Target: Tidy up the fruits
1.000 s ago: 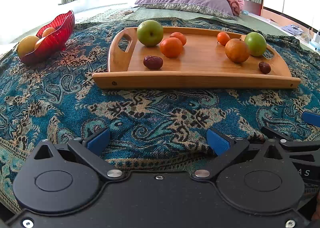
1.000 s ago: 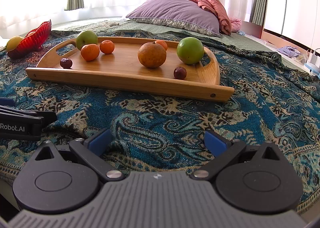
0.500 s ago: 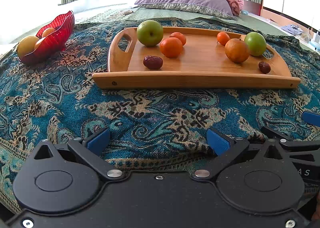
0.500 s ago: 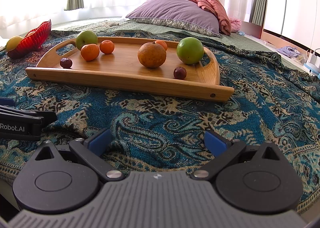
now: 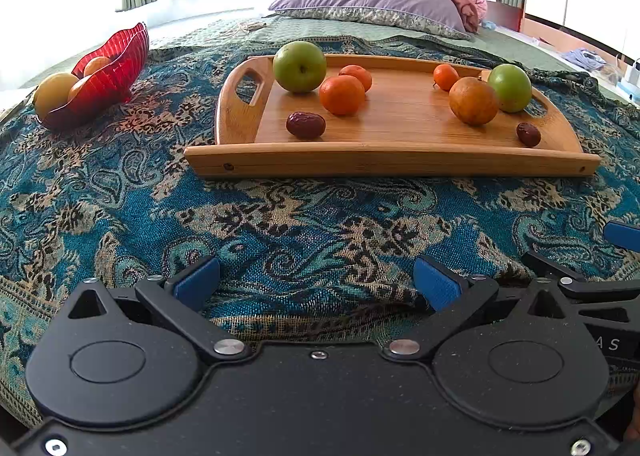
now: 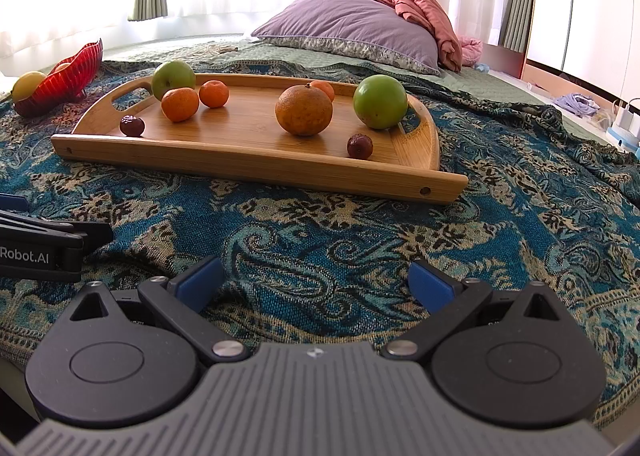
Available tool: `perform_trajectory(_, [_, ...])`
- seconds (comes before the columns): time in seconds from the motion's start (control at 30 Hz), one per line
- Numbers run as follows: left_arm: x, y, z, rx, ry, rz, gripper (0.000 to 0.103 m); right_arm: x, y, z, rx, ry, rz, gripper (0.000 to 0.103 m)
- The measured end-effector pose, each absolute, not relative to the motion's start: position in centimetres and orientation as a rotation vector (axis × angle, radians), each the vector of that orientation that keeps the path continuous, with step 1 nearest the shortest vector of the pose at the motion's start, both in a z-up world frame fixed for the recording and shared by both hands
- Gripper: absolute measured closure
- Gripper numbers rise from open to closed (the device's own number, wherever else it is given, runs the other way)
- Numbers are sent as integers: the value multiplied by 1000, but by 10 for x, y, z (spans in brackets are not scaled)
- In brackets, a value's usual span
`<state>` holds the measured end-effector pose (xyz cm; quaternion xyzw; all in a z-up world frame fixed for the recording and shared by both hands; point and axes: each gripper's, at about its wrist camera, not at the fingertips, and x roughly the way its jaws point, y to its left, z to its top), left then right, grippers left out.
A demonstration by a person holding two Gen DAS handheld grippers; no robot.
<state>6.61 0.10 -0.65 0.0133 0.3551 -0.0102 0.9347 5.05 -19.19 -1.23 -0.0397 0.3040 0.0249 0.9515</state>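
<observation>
Both grippers, left gripper (image 5: 316, 280) and right gripper (image 6: 316, 276), sit spread and empty low in frame over the bedspread (image 5: 320, 215). Upward lies the tray (image 5: 392, 163); its dates (image 5: 305, 124) lie frame-left, nearer the left gripper, red bowl (image 5: 116, 67) upper left.

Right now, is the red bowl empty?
No. The red bowl holds yellow-orange fruit that shows above its rim.

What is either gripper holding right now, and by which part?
Nothing is held. The left gripper and right gripper are both open over the patterned blanket, short of the wooden tray; all the fruit lies untouched.
</observation>
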Motion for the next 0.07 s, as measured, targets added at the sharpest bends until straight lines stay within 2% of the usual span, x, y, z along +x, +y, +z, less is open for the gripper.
perform_trajectory(0.07, [66, 1, -6, 28, 725, -22, 0, 50, -192, -12, -80, 618, 51, 0])
